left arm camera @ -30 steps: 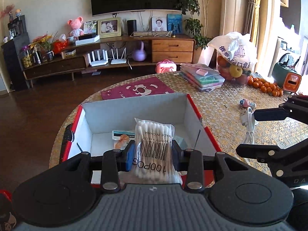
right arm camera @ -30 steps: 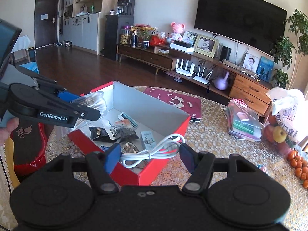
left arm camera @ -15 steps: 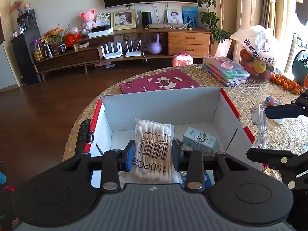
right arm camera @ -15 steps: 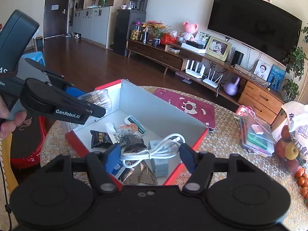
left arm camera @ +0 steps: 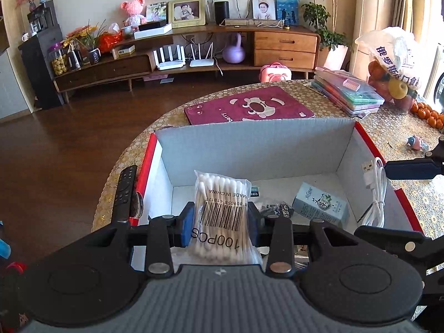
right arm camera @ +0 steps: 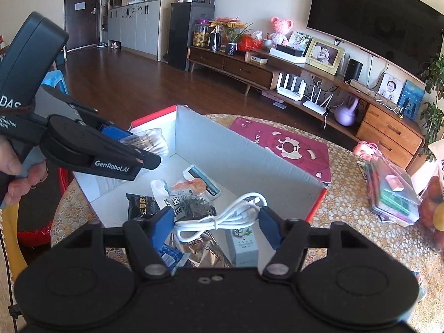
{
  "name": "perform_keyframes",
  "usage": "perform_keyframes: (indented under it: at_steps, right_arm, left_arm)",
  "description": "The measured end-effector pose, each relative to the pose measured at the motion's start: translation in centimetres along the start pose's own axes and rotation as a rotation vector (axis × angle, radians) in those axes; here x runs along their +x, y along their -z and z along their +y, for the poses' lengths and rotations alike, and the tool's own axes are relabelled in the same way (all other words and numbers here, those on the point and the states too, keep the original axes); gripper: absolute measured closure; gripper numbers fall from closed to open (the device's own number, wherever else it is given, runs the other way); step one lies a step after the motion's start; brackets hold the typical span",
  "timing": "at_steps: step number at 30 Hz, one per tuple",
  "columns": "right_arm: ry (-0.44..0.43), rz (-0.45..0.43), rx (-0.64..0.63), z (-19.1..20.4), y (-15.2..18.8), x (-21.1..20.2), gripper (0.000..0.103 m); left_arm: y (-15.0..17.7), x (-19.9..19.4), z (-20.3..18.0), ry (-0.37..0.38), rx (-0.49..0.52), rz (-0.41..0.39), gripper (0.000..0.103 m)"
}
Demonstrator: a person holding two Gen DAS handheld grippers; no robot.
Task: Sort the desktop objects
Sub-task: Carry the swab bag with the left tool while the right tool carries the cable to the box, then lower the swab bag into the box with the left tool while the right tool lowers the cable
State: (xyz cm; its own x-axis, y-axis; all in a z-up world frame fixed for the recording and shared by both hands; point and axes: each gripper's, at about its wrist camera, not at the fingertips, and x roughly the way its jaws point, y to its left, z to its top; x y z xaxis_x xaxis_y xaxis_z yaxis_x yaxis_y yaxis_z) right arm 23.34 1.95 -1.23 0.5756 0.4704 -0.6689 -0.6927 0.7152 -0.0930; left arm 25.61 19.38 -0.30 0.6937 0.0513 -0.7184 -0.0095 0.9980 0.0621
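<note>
A red box with white inner walls stands open on the gold-patterned table. My left gripper is shut on a clear pack of cotton swabs, held upright over the box's near left part. In the right wrist view the left gripper and the swab pack hang over the box. My right gripper is shut on a coiled white USB cable above the box's right side. The cable dangles inside the right wall. Snack packets and a small pale carton lie inside.
A black remote lies on the table against the box's left wall. Behind the box are a maroon mat, stacked plastic cases, a bag of fruit, small oranges and a little toy. A hand grips the left tool.
Both grippers have come in over the box, each holding its item. The right one has carried the cable from the box's outer edge to above its contents.
</note>
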Motion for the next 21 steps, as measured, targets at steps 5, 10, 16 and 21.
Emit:
perform_keyframes:
  at_steps: [5,10,16,21]
  right_arm:
    - [-0.013,0.033,0.018,-0.1,-0.3,1.7,0.036]
    - [-0.024,0.072,0.024,0.0,-0.6,3.3,0.036]
    - [-0.033,0.119,0.027,0.3,-0.7,4.9,0.036]
    - [-0.049,0.141,0.029,0.5,-0.7,5.4,0.036]
  left_arm:
    - [-0.4,2.0,0.3,-0.002,0.000,0.036,0.066]
    - [-0.9,4.0,0.8,-0.002,0.010,0.091,0.066]
    - [-1.4,6.1,0.6,-0.006,0.047,0.154,0.066]
    - [-1.5,7.4,0.3,-0.007,0.063,0.197,0.066]
